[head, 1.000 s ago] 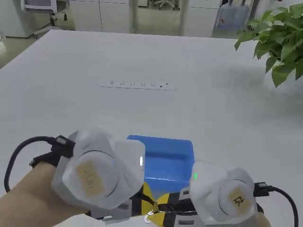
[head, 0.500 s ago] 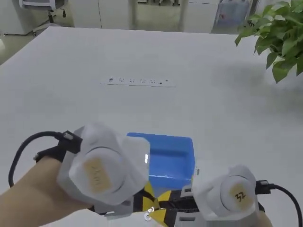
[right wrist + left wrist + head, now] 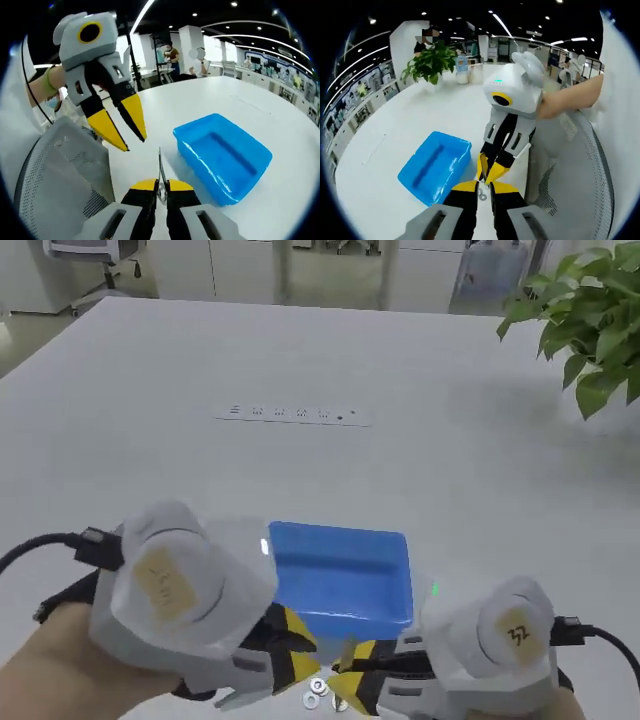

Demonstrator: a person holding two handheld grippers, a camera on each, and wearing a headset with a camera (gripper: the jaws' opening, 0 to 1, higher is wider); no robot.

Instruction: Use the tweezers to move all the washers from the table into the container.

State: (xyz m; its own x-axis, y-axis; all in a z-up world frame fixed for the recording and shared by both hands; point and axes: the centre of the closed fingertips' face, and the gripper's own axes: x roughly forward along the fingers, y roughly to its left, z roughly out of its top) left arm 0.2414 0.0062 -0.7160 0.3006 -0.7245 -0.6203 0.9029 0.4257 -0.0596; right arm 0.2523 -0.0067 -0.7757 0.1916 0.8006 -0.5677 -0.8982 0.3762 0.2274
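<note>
white office table (image 3: pixel 420 470) is the work surface; a flat white socket strip (image 3: pixel 290 416) lies further out and a green leafy plant (image 3: pixel 590 310) is seen at the far right. the blue rectangular plastic container (image 3: pixel 338 536) is sat near the front edge, empty as far as can be seen. the small flat silver metal washers (image 3: pixel 318 692) are lying loose on the table just in front of the container's near wall, between the two sets of yellow-tipped jaws.

the right gripper (image 3: pixel 161 184) is clamped on the thin steel tweezers (image 3: pixel 161 162), which stick out forward from between its jaws, pointed roughly towards the left gripper (image 3: pixel 133 143). the left gripper's jaws are spread apart, nothing is held between them, and they are positioned near the washers.

handling, as judged:
- washers are expected to be light, rigid and thin. being flat on a smooth top, they are more likely to skid or flip than to lift.
- a grip across the ring is suggested, one tweezer tip through the hole and one outside, or with the edge tipped up first.
- tweezers are slim and springy. whether their tips are squeezed together cannot be told.
- tweezers could be twisted in the jaws if pressed hard onto the table.

no washer is seen in the container, so the task is judged to be at its start.
</note>
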